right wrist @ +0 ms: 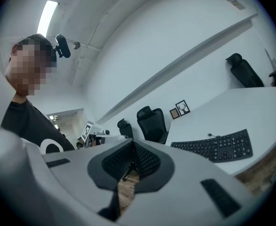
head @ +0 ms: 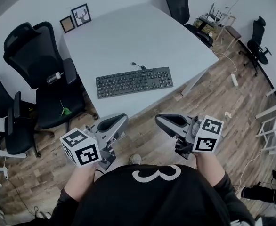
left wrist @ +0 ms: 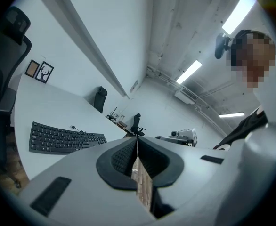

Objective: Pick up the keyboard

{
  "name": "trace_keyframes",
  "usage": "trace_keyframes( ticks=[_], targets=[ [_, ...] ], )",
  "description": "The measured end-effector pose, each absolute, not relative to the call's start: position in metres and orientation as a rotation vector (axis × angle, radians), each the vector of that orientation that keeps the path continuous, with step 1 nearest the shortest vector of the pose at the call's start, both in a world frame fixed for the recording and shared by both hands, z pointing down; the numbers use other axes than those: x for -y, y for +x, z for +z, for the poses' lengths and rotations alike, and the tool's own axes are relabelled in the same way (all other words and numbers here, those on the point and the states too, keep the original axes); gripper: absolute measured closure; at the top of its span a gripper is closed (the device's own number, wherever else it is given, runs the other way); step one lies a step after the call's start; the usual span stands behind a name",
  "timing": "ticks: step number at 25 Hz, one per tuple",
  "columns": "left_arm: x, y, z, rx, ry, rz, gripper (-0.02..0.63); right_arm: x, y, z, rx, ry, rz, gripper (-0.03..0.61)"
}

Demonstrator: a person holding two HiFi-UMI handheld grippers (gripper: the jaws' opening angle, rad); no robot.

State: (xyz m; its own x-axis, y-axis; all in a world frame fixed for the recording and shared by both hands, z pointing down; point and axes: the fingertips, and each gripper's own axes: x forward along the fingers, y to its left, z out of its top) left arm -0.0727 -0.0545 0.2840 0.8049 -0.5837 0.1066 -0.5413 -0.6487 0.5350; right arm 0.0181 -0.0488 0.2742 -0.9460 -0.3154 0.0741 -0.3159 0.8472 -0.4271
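A black keyboard (head: 134, 82) lies flat on the white table (head: 128, 36), close to its near edge, with a short cable at its back. It also shows in the left gripper view as the keyboard (left wrist: 62, 138) and in the right gripper view as the keyboard (right wrist: 213, 147). My left gripper (head: 124, 119) is shut and empty, held over the wooden floor short of the table. My right gripper (head: 159, 119) is shut and empty too, beside it and pointing toward it. Both are well apart from the keyboard.
Black office chairs (head: 39, 69) stand left of the table, another chair (head: 178, 4) at its far end. Two small picture frames (head: 77, 17) stand at the table's far left corner. A white table leg (head: 194, 81) slants down to the floor at the right.
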Motion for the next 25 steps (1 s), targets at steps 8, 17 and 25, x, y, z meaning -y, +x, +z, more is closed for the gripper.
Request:
trace_keyframes(
  ticks=[8,17,25],
  targets=[
    [0.11,-0.084,0.289,0.813,2.416,-0.089,0.597,0.106,0.007,0.275,3.013,0.556,0.705,0.569],
    [0.152,-0.109,0.311,0.853,2.363,-0.122,0.597,0.15,0.003,0.305,2.953,0.596,0.765,0.569],
    [0.183,-0.142,0.366,1.018,2.302,0.032,0.595,0.189,0.018,0.35,2.908,0.655,0.907,0.566]
  ],
)
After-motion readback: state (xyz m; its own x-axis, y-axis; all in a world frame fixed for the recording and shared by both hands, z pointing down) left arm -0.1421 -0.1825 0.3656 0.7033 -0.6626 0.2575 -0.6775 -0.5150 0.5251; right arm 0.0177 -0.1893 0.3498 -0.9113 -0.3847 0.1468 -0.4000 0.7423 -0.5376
